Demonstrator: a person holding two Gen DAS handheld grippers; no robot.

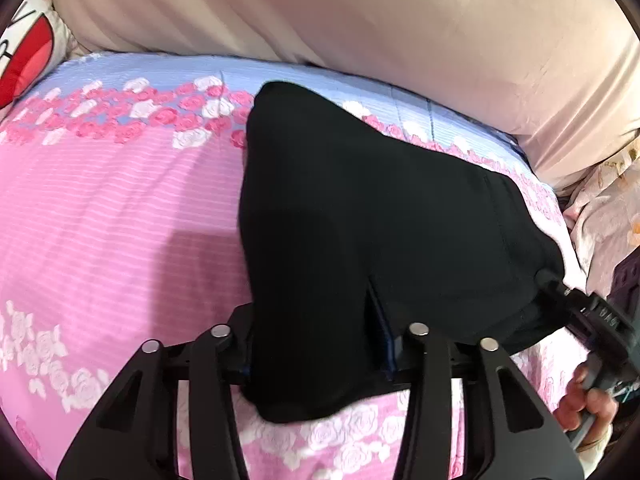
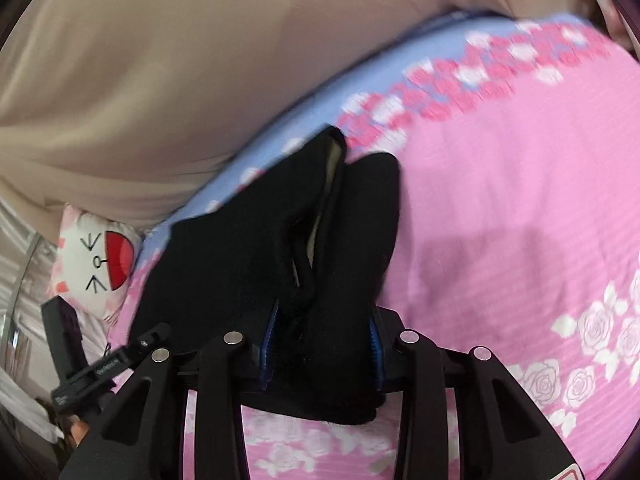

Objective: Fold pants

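A: Pants (image 1: 360, 216), 1 pc, black, thick fabric. Lying partly on the bed sheet (image 1: 120, 208), near edge being held up between both grippers, far end resting on the sheet's blue band just below the beige duvet (image 1: 360, 20).

B: Left gripper (image 1: 320, 354)?

A: Gripping pants. Cloth is filling the gap btw its two fingers; blue pads (image 1: 390, 350) are showing at the cloth's edges. A fold of fabric is hanging below the fingers, over the sheet.

B: Right gripper (image 2: 322, 354)?

A: Same, clamping on pants. Bunched black cloth is sitting btw its blue pads (image 2: 270, 344). In the right wrist view the waistband opening is gaping, pale lining (image 2: 316, 240) showing inside. In the left wrist view the right gripper is appearing at the right edge, tip touching the pants' corner, w/ the person's hand (image 1: 588, 404) wrapping its handle.

B: Surroundings?

A: Bed sheet: pink, striped, white and red rose print, blue band at far side. Duvet: beige, heaped along the far edge, touching the sheet. Cartoon pillow (image 2: 100, 264): white w/ red mouth and drawn face, lying beside the sheet's corner under the duvet. Floral fabric (image 1: 608, 200), pale, sitting past the sheet's right edge in the left wrist view. Right wrist view is blurring slightly.
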